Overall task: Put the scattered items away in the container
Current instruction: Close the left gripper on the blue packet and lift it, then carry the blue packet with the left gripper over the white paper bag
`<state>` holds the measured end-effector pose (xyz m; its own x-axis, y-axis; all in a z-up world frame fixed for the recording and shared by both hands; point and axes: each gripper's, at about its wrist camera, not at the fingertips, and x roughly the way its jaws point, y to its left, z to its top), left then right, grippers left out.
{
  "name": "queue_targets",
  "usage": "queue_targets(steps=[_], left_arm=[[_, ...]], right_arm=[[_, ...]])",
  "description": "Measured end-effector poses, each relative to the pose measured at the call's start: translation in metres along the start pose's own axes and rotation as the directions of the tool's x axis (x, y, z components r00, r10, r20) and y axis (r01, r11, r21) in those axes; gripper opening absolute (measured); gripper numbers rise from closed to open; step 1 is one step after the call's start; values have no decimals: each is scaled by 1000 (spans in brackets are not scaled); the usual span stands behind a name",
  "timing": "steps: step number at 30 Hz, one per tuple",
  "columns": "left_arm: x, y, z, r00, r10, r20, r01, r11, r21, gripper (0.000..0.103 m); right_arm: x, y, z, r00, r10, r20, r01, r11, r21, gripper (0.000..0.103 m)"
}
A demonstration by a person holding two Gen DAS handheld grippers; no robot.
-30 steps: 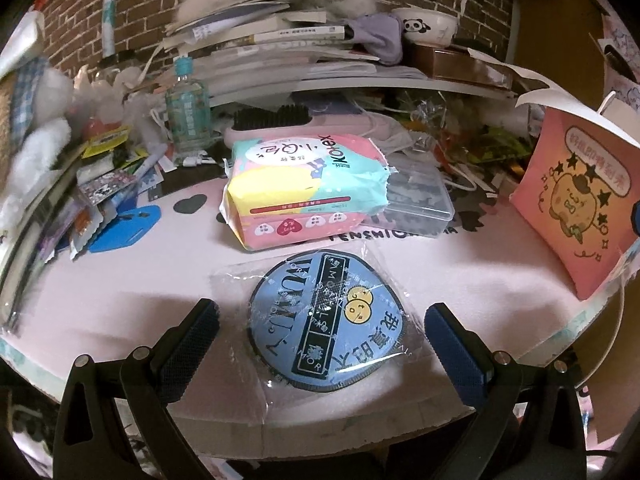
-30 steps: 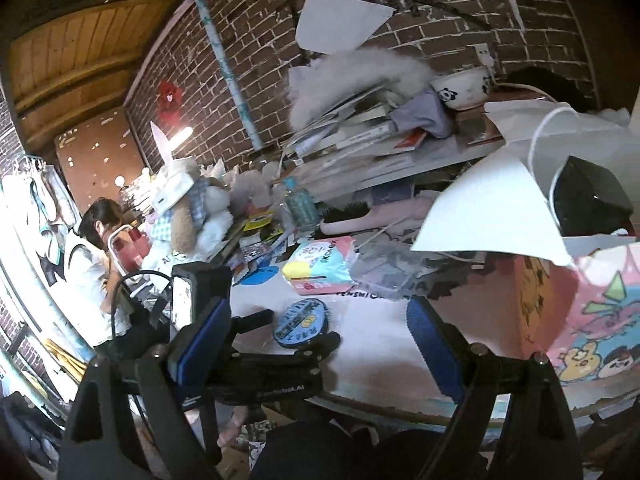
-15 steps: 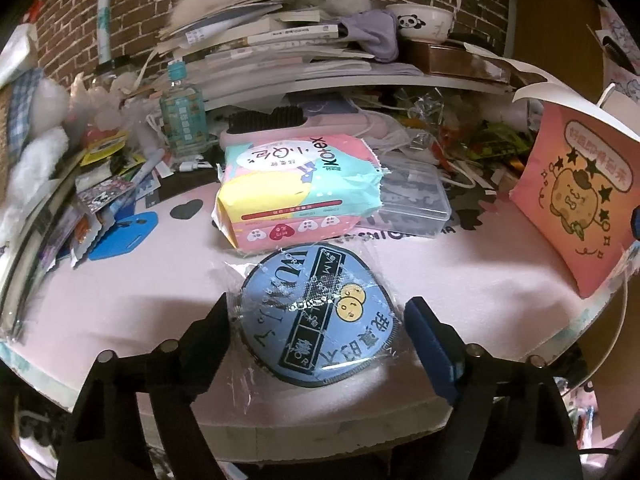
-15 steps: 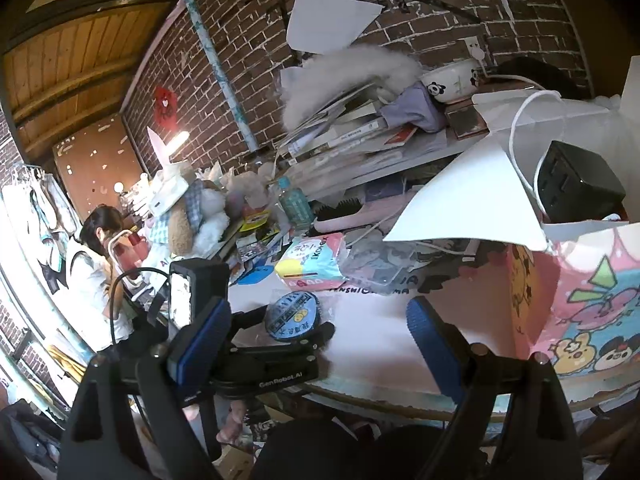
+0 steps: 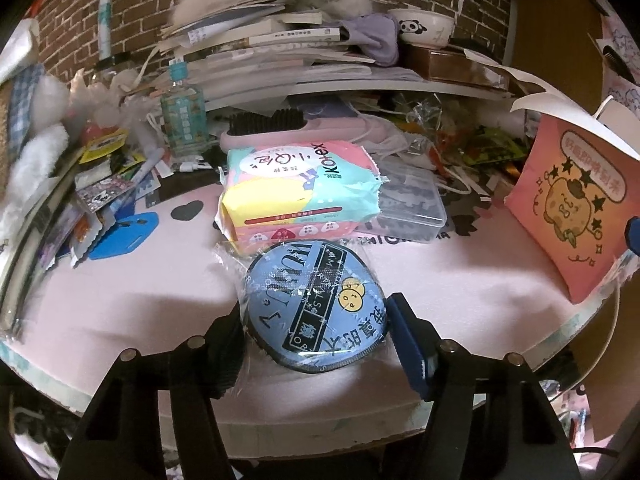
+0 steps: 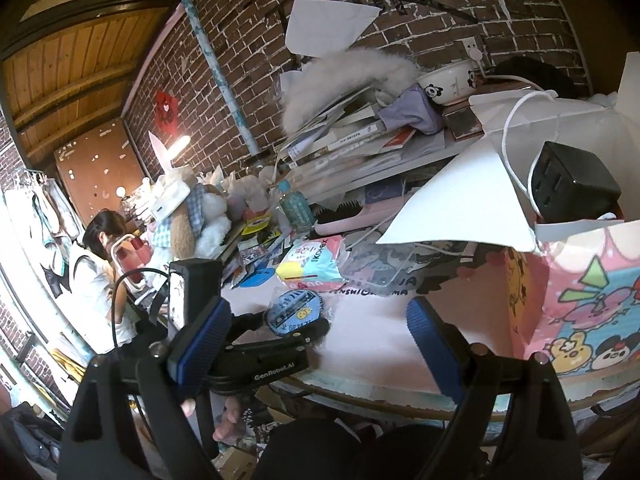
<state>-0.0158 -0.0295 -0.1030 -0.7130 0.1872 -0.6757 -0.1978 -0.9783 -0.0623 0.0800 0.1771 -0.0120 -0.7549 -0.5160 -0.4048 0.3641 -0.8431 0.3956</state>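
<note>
The left gripper [image 5: 314, 330] brackets the bagged blue round patch [image 5: 316, 304] with its 2 pads [image 5: 408, 340] narrowed against the rim, while the gift bag [image 5: 576, 208] stands at 2 o'clock, so the slick wrapper [image 5: 230, 264] may slip on lifting.

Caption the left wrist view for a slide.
Left gripper fingers straddle the bagged round blue patch on the pink table, Kotex pack behind.
</note>
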Motion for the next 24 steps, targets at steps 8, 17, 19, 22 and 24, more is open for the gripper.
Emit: queue_targets(steps=[8, 17, 19, 22, 24], left_arm=[[-8, -1, 6, 1000, -2, 29, 1, 1000, 11, 55], [-33, -1, 31, 995, 16, 101, -20, 999, 39, 55], [-41, -2, 41, 993, 10, 121, -16, 999, 51, 55], [-53, -11, 59, 988, 2, 154, -16, 996, 87, 55], [-62, -19, 72, 984, -15, 175, -6, 993, 120, 55]], right_arm=[[-3, -2, 2, 1000, 3, 0, -3, 1000, 5, 88], [-4, -3, 0, 1000, 6, -9, -6, 1000, -10, 88], [-4, -3, -2, 1000, 7, -11, -7, 1000, -15, 88], [-5, -2, -6, 1000, 14, -16, -14, 1000, -24, 88], [-5, -2, -8, 1000, 16, -23, -17, 999, -33, 88]])
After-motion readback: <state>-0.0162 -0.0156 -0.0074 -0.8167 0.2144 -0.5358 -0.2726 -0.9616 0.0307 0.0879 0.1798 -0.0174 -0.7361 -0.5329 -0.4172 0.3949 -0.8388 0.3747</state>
